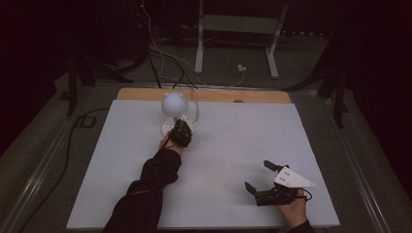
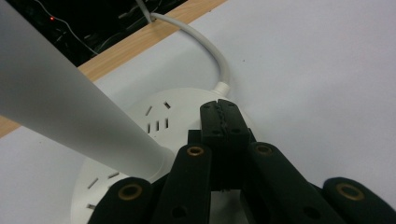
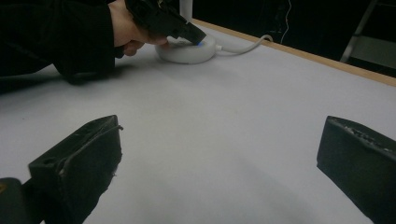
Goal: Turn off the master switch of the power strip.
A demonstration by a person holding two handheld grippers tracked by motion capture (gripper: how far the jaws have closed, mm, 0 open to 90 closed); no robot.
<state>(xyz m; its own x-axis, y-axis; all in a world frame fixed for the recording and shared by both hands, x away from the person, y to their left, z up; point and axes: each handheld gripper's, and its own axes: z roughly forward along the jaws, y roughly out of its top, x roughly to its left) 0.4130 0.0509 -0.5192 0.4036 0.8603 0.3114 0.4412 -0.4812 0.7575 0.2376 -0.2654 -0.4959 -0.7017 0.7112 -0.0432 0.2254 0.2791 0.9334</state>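
The desk lamp [image 1: 174,104] stands near the far left of the bench [image 1: 243,141], its round white base [image 2: 187,109] flat on the white surface and its globe-shaped head [image 1: 174,102] above it. No brand, label or writing can be read on it; the base shows only short slots. A white power cord [image 2: 219,70] runs from the base toward the wooden back edge. The left hand-held gripper [image 2: 225,114] has its jaws pressed together, tips resting on the top of the base just beside the lamp's stem [image 2: 70,107], where a small blue light [image 3: 200,44] glows. The right hand-held gripper [image 1: 260,177] lies well apart at the near right, jaws spread wide, holding nothing.
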